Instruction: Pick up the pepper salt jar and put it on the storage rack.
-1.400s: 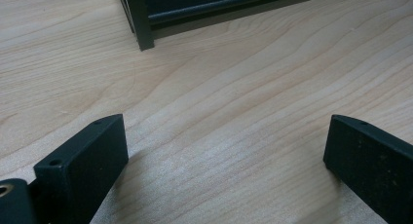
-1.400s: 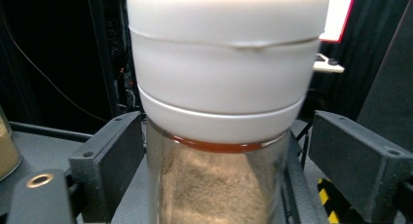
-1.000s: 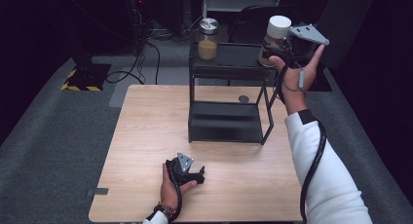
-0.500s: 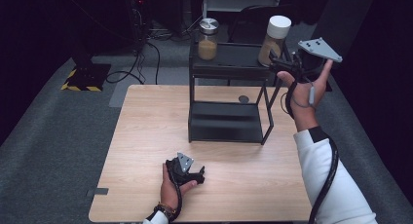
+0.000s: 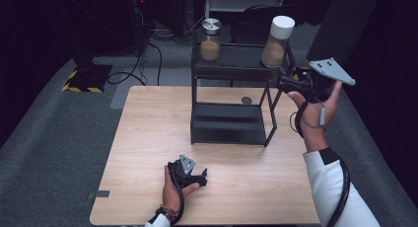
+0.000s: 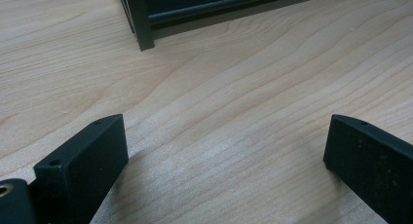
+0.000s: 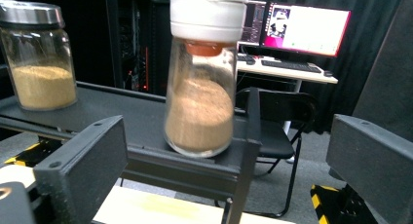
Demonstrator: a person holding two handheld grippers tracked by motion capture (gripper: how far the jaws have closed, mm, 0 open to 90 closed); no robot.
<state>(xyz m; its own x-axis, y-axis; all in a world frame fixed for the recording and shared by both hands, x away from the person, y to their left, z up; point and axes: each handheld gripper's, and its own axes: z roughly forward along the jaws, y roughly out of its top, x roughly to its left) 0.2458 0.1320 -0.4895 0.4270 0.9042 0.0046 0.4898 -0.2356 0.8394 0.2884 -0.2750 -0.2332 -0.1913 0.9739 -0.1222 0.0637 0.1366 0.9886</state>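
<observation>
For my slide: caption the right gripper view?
Open right claw facing white-capped jar on black shelf, nothing gripped.

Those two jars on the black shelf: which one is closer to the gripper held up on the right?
The white-lidded jar, at the shelf's right end beside the right gripper. The metal-lidded jar stands farther left.

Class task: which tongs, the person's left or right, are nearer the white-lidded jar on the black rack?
Right tongs: open, just beside the white-lidded jar. Left tongs: resting low on the table, far off.
</observation>
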